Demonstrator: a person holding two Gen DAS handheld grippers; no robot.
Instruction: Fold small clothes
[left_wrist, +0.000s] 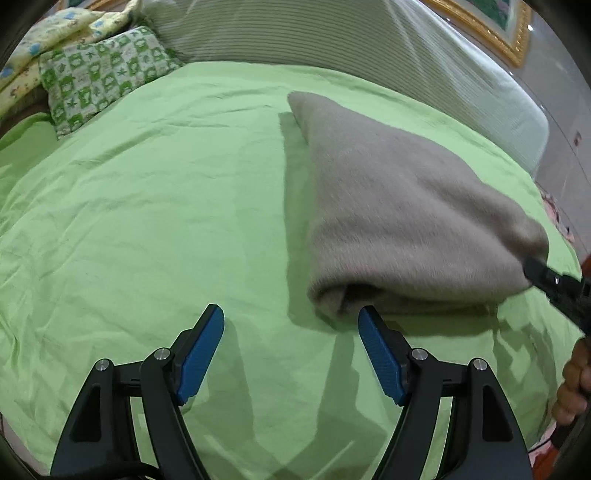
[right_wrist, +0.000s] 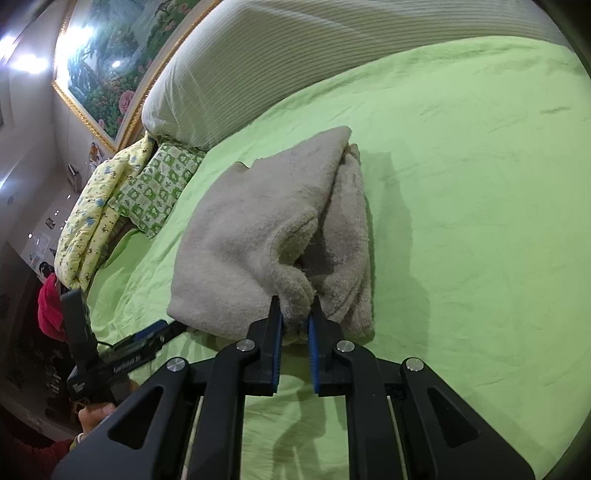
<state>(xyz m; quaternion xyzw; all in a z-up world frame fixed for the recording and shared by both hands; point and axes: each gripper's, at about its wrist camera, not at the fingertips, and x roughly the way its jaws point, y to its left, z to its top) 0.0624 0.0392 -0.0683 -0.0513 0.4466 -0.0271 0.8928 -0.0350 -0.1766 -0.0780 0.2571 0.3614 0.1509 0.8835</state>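
- Right gripper (right_wrist: 295, 314): jaws pinching a fluffy corner of the grey cloth (right_wrist: 266, 229), holding it up a little off the green bed sheet (right_wrist: 461, 221).
- Held that way probably to carry this edge over and lay it on the rest, making a fold.
- Grey cloth already doubled over: soft layers stacked just past the right jaws, stretching away toward the striped headboard (right_wrist: 258, 55).
- Left gripper (left_wrist: 291, 325): jaws spread wide, nothing between them, only bed sheet under them.
- Rolled near edge of the cloth sitting just beyond the right-hand blue pad (left_wrist: 380, 354), maybe touching its tip; hard to tell.
- Open and close by, likely to catch the other corner or press the fold flat.
- Frog-print pillow (left_wrist: 99, 77) and yellow blanket (right_wrist: 92, 221) far past the jaws, at the bed's edge, well apart from the cloth.
- A hand (left_wrist: 572, 380) gripping the right tool's handle, seen at the side of the left view.
- Fold looking partly done; not yet neat or flat.
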